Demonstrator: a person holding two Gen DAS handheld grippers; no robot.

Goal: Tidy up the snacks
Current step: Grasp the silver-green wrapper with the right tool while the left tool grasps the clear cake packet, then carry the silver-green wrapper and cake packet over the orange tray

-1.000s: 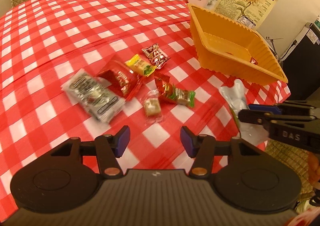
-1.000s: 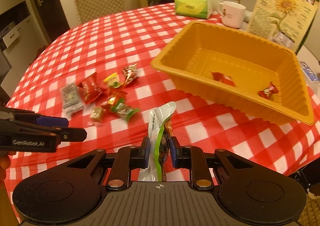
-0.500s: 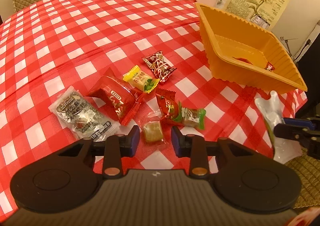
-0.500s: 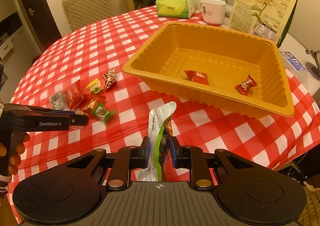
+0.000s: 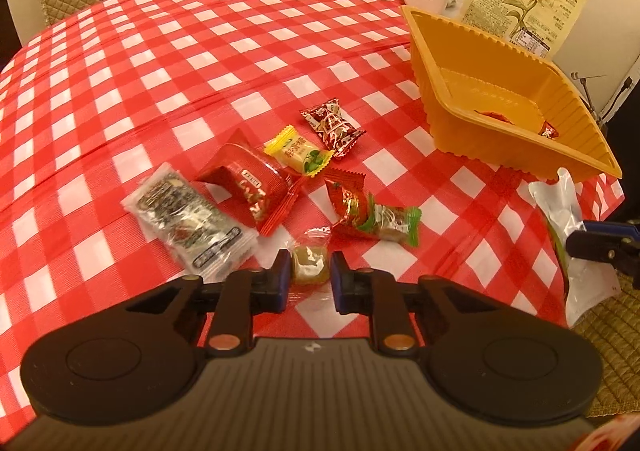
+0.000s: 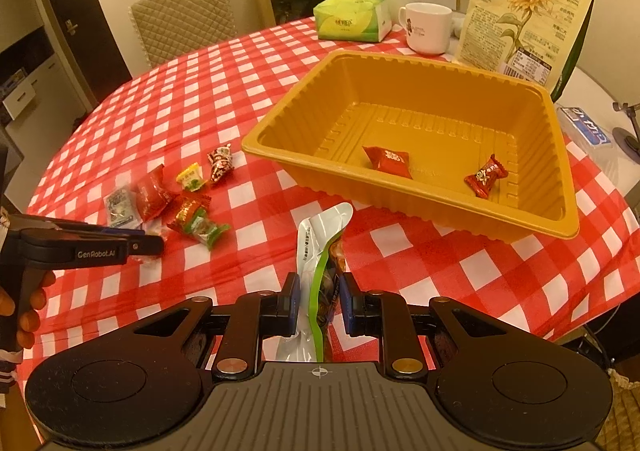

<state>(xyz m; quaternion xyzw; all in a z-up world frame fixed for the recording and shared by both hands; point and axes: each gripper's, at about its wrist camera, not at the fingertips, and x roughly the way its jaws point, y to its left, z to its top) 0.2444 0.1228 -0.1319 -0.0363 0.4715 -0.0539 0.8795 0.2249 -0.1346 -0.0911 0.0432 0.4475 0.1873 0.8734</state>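
Note:
My left gripper [image 5: 307, 280] is shut on a small pale-green candy in clear wrap [image 5: 308, 262], low on the red checked tablecloth. Just beyond it lie a clear-and-black packet [image 5: 188, 219], a red packet [image 5: 252, 183], a yellow candy [image 5: 298, 150], a dark red candy [image 5: 332, 127] and a red-and-green twist [image 5: 372, 211]. My right gripper [image 6: 320, 291] is shut on a white and green pouch [image 6: 320, 235], held upright in front of the orange tray [image 6: 400, 207]. A red packet [image 6: 388, 161] and a red candy [image 6: 486, 176] lie in the tray.
A green tissue box [image 6: 352, 17], a white mug [image 6: 426, 27] and a tall sunflower-seed bag [image 6: 524, 11] stand behind the tray. A padded chair [image 6: 184, 23] is at the far side. The table edge drops off near the tray's right end.
My left gripper came down around the pale-green candy and its jaws closed on it. My right gripper carried the pouch nearer the tray's front.

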